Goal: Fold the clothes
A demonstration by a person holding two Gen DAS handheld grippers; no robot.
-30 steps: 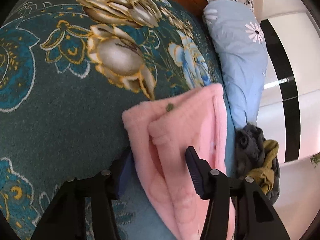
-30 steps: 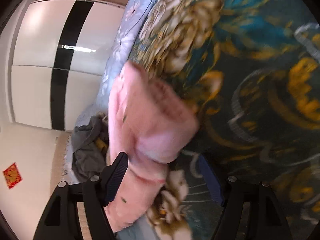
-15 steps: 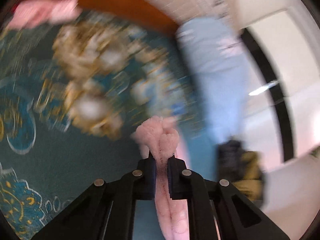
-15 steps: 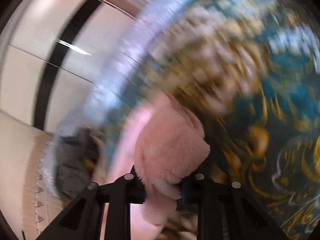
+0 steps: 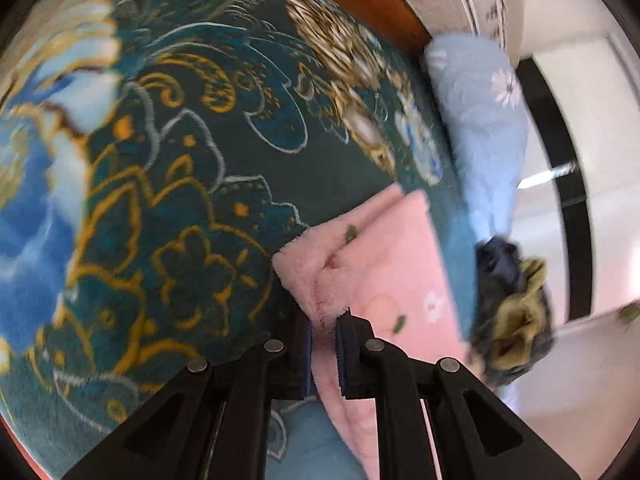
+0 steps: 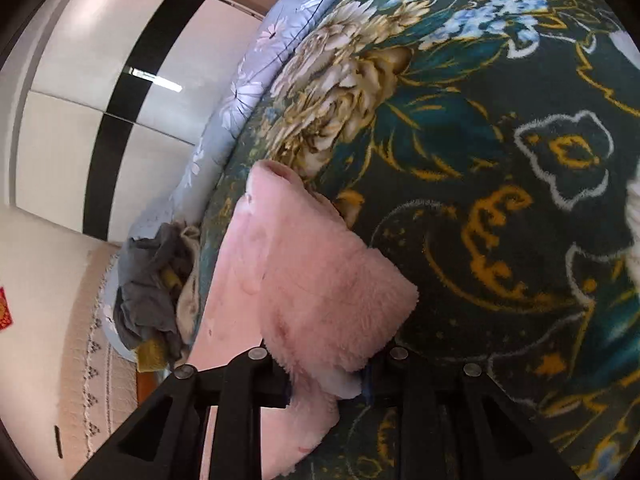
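Now, pink fleece garment [image 5: 384,268]: lower centre of the left wrist view, folded in layers on the bedspread, fluffy, with small green specks and a pale flower print; in the right wrist view [image 6: 320,280] a thick fold rises from the bottom centre.
Bedspread [image 5: 192,184]: dark teal with gold scrolls and cream flowers, fills most of both views beneath the garment.
Dark and olive clothes pile [image 5: 512,308]: right of the garment, at the bed's edge.
Light blue quilt [image 5: 480,112]: upper right, beyond the pile.
Wardrobe [image 6: 100,92]: white with a black stripe, upper left of the right wrist view.
Left gripper [image 5: 324,336]: jaws nearly together, pinching a fleece edge.
Right gripper [image 6: 324,376]: jaws clamped around the thick fold.
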